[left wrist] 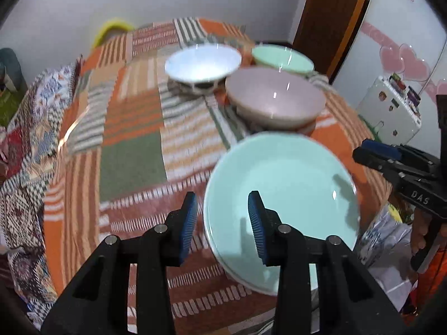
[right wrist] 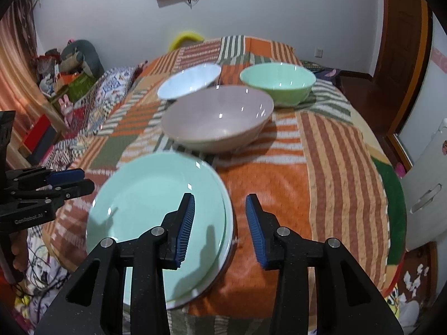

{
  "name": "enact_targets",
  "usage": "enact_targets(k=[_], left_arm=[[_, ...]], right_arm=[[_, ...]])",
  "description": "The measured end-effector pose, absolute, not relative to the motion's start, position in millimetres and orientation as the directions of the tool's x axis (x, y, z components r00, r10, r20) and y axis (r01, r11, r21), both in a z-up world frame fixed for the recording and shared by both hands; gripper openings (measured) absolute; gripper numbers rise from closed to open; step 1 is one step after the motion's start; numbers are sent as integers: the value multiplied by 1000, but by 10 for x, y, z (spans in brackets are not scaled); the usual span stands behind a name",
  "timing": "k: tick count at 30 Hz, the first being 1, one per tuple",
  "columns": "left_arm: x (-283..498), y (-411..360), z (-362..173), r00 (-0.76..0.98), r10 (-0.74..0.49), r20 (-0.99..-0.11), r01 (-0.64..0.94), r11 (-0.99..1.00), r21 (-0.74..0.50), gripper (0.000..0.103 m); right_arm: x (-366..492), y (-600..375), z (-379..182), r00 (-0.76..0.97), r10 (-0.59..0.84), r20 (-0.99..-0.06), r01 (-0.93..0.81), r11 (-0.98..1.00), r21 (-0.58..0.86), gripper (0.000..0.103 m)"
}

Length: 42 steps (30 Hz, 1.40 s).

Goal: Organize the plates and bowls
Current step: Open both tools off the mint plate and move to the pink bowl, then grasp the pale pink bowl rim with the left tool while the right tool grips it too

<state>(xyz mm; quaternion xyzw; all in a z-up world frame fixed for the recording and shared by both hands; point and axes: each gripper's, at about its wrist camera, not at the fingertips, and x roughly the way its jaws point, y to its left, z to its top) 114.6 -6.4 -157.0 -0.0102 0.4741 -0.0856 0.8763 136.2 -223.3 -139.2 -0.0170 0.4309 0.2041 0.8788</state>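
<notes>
**Plates stacked, both grippers open above them**

Small room, white wall, round table (right wrist: 335, 167) under a striped orange cloth. On the cloth, at 6 o'clock near the front edge: mint plate (right wrist: 156, 203), lying on top of another plate whose white rim shows beneath. At 12 o'clock from it, close by: pink bowl (right wrist: 218, 122). Further back, white bowl (right wrist: 190, 81) at 11 o'clock and green bowl (right wrist: 276, 83) at 1 o'clock, each apart from the pink one in the right view.

Left gripper (left wrist: 222, 223): jaws apart, nothing between the pads, the plate's left rim below the gap. Right gripper (right wrist: 220, 226): jaws apart too, empty, the plate's right rim below the gap.

Probably the plates are done and the bowls come next. To do well: approach a bowl from above, take the rim between the pads, lift straight up before moving sideways.

Plate stack very close to the table edge at 6 o'clock, risk of a push-off. Free cloth at 9 o'clock and 3 o'clock, enough room there for moving bowls.
</notes>
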Motion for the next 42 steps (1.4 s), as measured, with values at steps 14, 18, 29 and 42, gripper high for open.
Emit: enact_targets(k=[14,18,29,42], left_arm=[[1741,-101,-1164,658,-170,-734,127,985,-115,62],[2022,-138,-1298,629,-185,-755,120,983,-140,62],[2545,-229,-1797,566,-214,-796,129,977,-171,62],[2816,-193,-2129,507,-293,-811,132,956,-263,27]], right_arm=[[1877,-2364,-1178,625,350,-698,-301,933,197,50],[2045,-2367,-1240,618,352,-702,-286,933,216,51],[2375,-2328,-1520,575,344,-742,-265,937,228,51],[2529,-2326,-1711,527,378,-761,-263,924,277,23]])
